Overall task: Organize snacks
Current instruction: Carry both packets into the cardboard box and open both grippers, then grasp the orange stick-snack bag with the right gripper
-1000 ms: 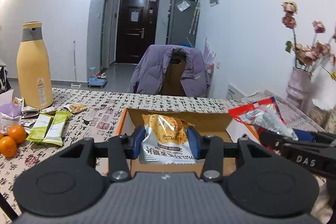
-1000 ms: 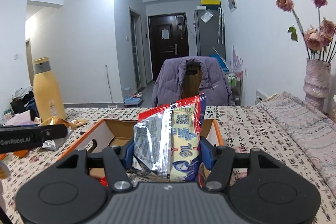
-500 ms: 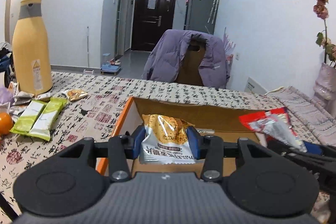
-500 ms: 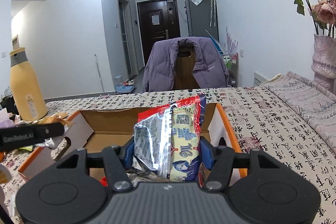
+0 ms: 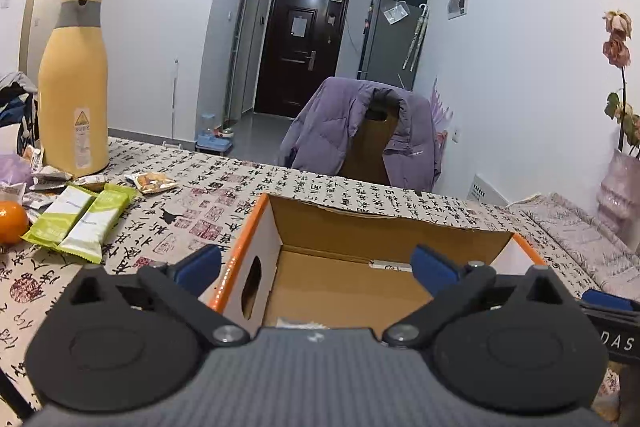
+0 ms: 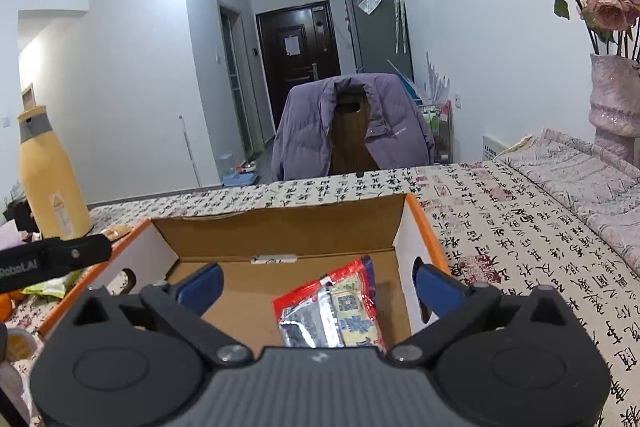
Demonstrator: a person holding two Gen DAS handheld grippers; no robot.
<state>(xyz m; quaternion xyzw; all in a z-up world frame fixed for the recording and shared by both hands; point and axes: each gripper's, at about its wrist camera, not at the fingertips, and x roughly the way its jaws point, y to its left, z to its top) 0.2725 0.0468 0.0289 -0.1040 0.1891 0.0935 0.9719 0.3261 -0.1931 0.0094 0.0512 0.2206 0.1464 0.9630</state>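
Observation:
An open cardboard box with orange edges [image 5: 256, 223] [image 6: 420, 223] stands on the patterned tablecloth. My left gripper [image 5: 316, 267] is open and empty over the box's left end; a white edge of a packet [image 5: 300, 323] shows just below it. My right gripper [image 6: 318, 285] is open and empty over the box's right half. A red, silver and yellow snack packet [image 6: 336, 307] lies on the box floor under it. Two green bars [image 5: 80, 217] and small packets [image 5: 152, 182] lie on the table to the left.
A tall yellow flask [image 5: 74, 83] [image 6: 48, 171] stands at the table's left, with an orange [image 5: 12, 221] near it. A chair with a purple jacket [image 5: 360, 135] stands behind the table. A vase of dried roses [image 6: 614, 95] stands at the right.
Both grippers opened. The orange-and-white packet left my left gripper and the red packet left my right gripper; both dropped into the box.

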